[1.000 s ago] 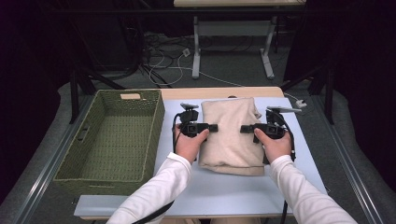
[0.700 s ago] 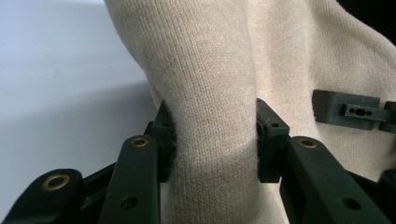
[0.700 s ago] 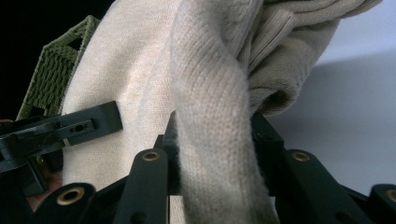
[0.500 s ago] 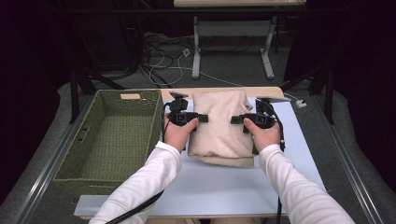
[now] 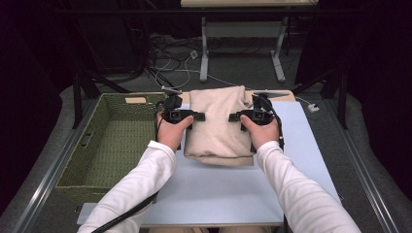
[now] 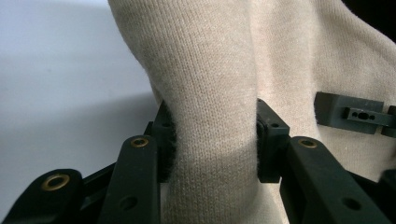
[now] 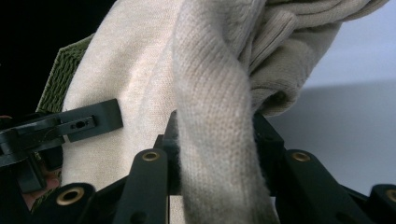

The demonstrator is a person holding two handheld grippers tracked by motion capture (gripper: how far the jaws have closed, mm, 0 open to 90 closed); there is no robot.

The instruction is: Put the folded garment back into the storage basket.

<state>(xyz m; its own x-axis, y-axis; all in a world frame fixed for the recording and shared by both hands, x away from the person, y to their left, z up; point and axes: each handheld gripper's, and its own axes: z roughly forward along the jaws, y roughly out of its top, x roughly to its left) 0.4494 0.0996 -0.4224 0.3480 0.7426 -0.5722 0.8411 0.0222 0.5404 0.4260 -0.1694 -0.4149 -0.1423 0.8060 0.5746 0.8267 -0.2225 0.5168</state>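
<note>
A: How does the left gripper (image 5: 198, 116) stand?

B: Closed onto the sweater (image 5: 217, 124) — its 2 jaws pinch a thick fold of beige knit (image 6: 212, 116) between them, cloth bulging above and below the pads.

A: And the right gripper (image 5: 235, 116)?

B: The same. Its jaws clamp a rolled fold of the sweater (image 7: 212, 116) from the opposite side, with no gap beyond the cloth itself.

A: Where is the sweater?

B: Folded, at the far middle of the white table (image 5: 214, 194), held between the 2 grippers, its near edge drooping to the tabletop. The green basket (image 5: 114, 145) sits just to its left.

A: The hands?

B: The left hand (image 5: 171, 133) and right hand (image 5: 261, 132) each wrap a gripper body, jaws turned inward toward each other. Both forearms in white sleeves (image 5: 141, 184) reach forward from the near edge — roughly level, mirrored either side of the sweater.
</note>
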